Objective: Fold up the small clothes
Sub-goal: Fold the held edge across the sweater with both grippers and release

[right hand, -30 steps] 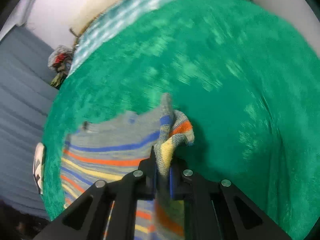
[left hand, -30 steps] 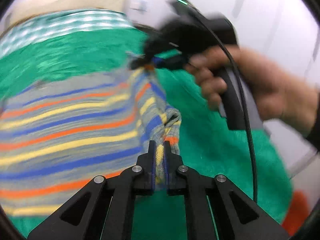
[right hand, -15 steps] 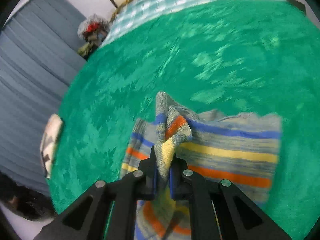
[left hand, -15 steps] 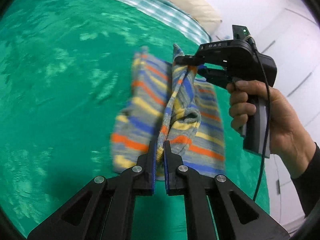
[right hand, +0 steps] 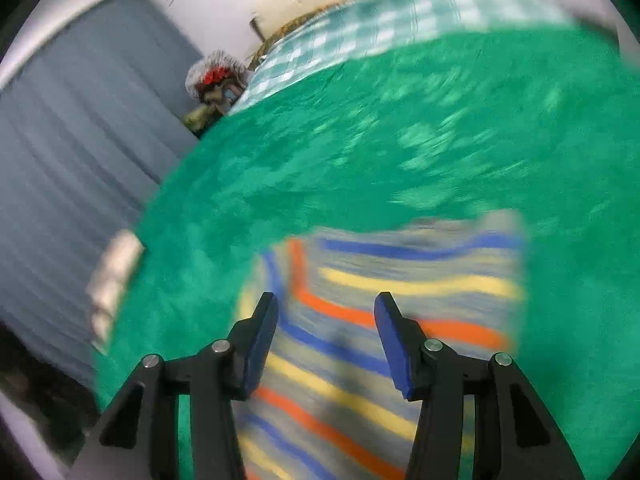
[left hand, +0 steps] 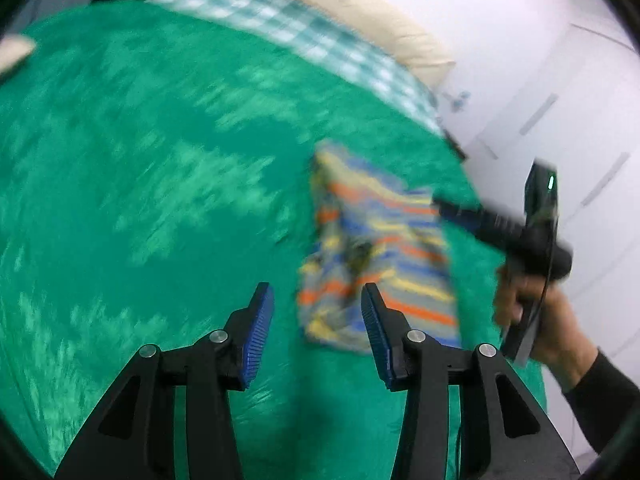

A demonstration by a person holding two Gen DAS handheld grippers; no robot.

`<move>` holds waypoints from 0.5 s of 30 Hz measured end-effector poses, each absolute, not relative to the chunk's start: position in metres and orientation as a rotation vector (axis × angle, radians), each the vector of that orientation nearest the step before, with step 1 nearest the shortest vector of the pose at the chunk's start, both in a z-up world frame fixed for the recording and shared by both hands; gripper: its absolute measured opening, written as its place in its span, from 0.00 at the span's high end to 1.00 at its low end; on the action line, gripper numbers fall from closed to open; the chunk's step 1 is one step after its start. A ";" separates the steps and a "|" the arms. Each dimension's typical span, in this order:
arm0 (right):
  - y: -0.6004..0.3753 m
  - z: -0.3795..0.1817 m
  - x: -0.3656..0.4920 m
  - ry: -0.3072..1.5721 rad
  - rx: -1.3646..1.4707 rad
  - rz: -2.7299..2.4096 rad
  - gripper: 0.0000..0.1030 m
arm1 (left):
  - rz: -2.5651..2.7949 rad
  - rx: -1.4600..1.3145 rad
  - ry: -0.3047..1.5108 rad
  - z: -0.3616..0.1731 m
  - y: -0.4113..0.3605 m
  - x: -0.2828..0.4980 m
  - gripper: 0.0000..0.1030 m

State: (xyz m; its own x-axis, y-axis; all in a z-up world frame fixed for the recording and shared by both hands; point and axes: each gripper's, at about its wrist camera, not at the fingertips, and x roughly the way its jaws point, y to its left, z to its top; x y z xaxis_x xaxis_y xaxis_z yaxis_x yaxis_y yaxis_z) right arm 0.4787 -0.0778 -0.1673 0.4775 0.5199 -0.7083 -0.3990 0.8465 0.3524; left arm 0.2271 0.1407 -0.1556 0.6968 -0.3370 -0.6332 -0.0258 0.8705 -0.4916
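Opening both grippers — left gripper (left hand: 317, 306) & right gripper (right hand: 326, 314) jaws spreading, nothing pinched; we see striped cloth (left hand: 376, 256) lying folded on green blanket (left hand: 160, 200).

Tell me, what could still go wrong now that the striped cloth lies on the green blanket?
The striped cloth looks bunched at its middle, so the fold may settle crooked. The right tool hangs just above it with jaws opening; a low pass could snag and drag it. The left tool, also opening, is beside its near edge and might catch it.
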 end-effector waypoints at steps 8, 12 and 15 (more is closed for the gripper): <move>-0.080 -0.208 0.378 0.978 -0.108 0.700 0.70 | -0.108 -0.374 0.965 -0.196 0.104 0.323 0.97; -0.070 -0.228 0.356 0.976 -0.196 0.668 0.70 | -0.081 -0.430 1.010 -0.201 0.134 0.317 0.96; -0.084 -0.198 0.362 0.928 -0.162 0.658 0.70 | -0.085 -0.408 0.944 -0.174 0.144 0.306 0.83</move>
State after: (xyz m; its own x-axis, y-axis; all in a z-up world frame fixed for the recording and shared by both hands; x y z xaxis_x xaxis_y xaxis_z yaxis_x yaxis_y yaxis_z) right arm 0.3616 -0.0841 -0.1984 0.4212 0.4553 -0.7844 -0.5899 0.7944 0.1444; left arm 0.3058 0.1445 -0.1740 0.5893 -0.2465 -0.7694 -0.1054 0.9207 -0.3757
